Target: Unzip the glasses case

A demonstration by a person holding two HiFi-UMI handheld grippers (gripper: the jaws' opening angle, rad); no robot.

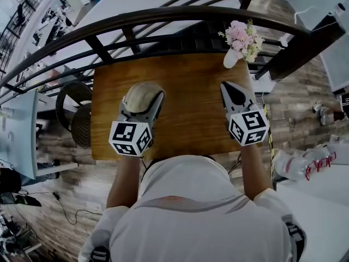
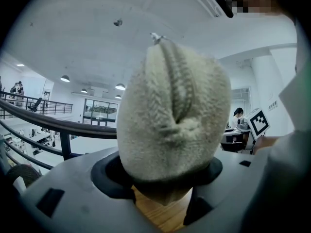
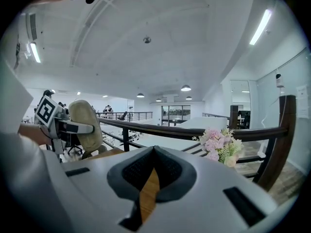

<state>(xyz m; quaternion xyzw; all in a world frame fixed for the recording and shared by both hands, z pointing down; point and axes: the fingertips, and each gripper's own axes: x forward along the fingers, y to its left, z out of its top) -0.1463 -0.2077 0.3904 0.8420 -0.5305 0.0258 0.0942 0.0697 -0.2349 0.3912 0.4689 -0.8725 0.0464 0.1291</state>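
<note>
A fuzzy beige glasses case (image 1: 143, 94) is held in the left gripper (image 1: 143, 101) over the left half of a small wooden table (image 1: 188, 113), nearer its far edge than its near one. In the left gripper view the case (image 2: 172, 115) is seen clamped at its lower end, with the left gripper's (image 2: 163, 177) dark pads pressed against its two sides. The case is stood on end, and its zipper (image 2: 177, 81) is turned toward the camera, running up the middle of the fabric. A small metal pull (image 2: 155, 37) is seen at the top end. A pucker is visible in the fabric partway down the zipper; whether the teeth are parted there cannot be told.

The right gripper (image 1: 228, 87) is held over the right half of the table, well apart from the case. In the right gripper view its fingers (image 3: 167, 171) are seen pressed together at the tips, and nothing is gripped between them; only bare table wood is seen through the narrow slit below the tips. From that view the case (image 3: 86, 118) is seen upright at the left; whether its lower end touches the table cannot be told.

A bunch of pink and white flowers (image 1: 242, 40) in a white vase (image 1: 231, 59) is stood at the table's far right corner. A dark curved railing (image 1: 163, 15) is set beyond the far edge.
</note>
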